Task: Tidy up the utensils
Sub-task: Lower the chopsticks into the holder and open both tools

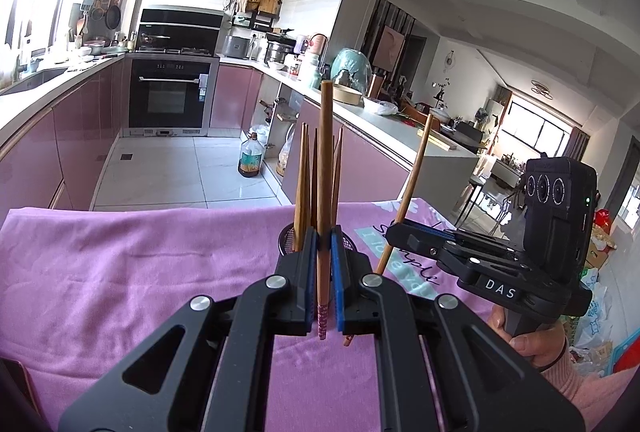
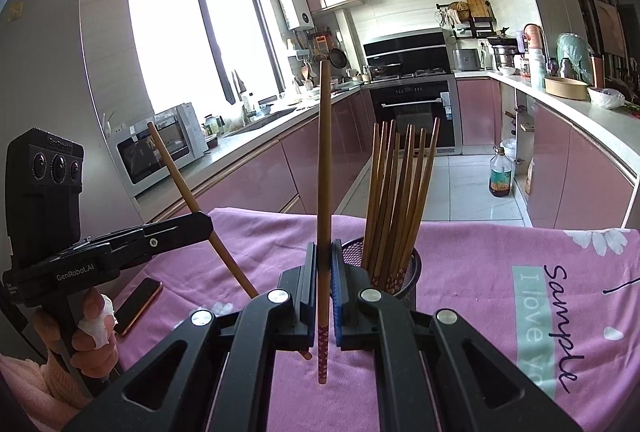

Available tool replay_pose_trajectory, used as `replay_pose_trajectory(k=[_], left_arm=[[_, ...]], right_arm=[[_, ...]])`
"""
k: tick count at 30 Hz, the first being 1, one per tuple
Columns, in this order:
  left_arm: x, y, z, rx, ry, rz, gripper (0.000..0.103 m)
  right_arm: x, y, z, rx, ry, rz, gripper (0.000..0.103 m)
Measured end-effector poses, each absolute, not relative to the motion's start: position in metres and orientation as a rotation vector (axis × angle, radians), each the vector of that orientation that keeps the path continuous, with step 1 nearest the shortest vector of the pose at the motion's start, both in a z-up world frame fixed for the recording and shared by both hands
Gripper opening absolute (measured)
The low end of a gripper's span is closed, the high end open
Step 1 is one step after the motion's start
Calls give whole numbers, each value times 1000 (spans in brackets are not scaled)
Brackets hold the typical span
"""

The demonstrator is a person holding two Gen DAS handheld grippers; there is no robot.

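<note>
Left gripper and right gripper: jaws clamped shut, each pointing toward 12 o'clock, tilted slightly downward.

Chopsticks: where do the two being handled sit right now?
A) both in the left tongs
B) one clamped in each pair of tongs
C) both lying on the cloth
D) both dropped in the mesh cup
B: the left tongs and right tongs each pinch one chopstick, beside the mesh cup.

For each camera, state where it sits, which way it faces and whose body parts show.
Left wrist: rides the left tongs, facing the oven; shows the chopstick they clamp, the right tongs and hand.
Right wrist: rides the right tongs, facing window and oven; shows their own chopstick, the left tongs and hand.
Shared: mesh holder, pink cloth.
</note>
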State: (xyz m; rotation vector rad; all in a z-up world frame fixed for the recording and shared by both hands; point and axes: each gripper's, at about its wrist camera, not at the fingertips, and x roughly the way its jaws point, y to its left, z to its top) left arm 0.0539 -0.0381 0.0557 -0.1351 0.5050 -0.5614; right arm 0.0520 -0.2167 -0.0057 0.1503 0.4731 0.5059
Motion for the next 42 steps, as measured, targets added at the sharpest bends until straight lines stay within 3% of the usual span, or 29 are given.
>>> replay_pose_trajectory(k=[42], left_arm=[[59,-41,82,-102,425,-580,8]], right_arm=[[59,-224,20,158,397,497,5]])
